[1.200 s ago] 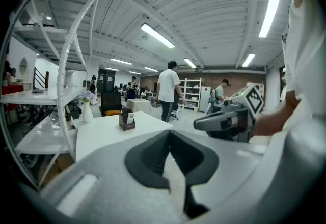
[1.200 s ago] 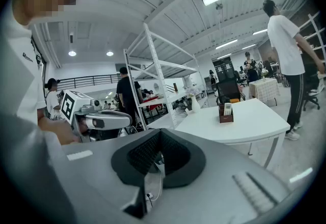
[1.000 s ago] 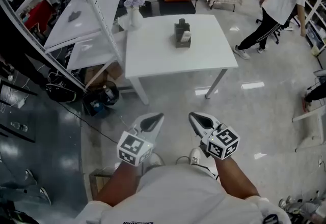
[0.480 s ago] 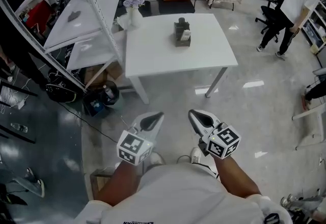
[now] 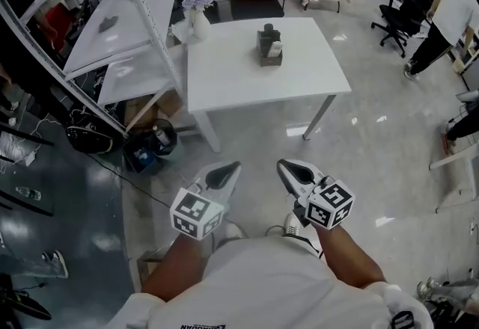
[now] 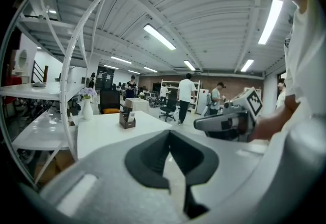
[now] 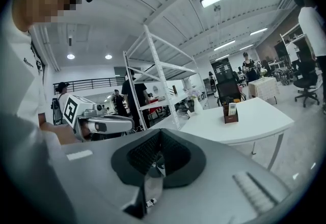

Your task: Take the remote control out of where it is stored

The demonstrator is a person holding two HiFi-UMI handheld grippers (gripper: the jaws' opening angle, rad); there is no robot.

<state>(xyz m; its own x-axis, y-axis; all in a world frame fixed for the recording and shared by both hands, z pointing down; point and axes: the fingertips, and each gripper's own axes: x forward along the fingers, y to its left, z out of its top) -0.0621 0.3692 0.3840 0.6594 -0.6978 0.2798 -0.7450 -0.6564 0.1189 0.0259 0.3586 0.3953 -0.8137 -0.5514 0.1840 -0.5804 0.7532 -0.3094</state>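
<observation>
Head view: smooth grey left gripper [image 5: 229, 172] and right gripper [image 5: 287, 170] point side by side. Well beyond their tips, on a glossy white square table [image 5: 247, 88], a dark boxy holder [image 5: 268, 42] holds the pale, slim remote control [image 5: 275, 53].

Left gripper view: black pads meet, nothing between.

Right gripper view: ribbed pads likewise pressed together, empty.

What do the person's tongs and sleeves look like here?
The left tongs and right tongs are pale grey tapered shells with black padded insets. Each carries a white cube printed with black square markers. The person wears a white short-sleeved shirt; no cables show.
</observation>
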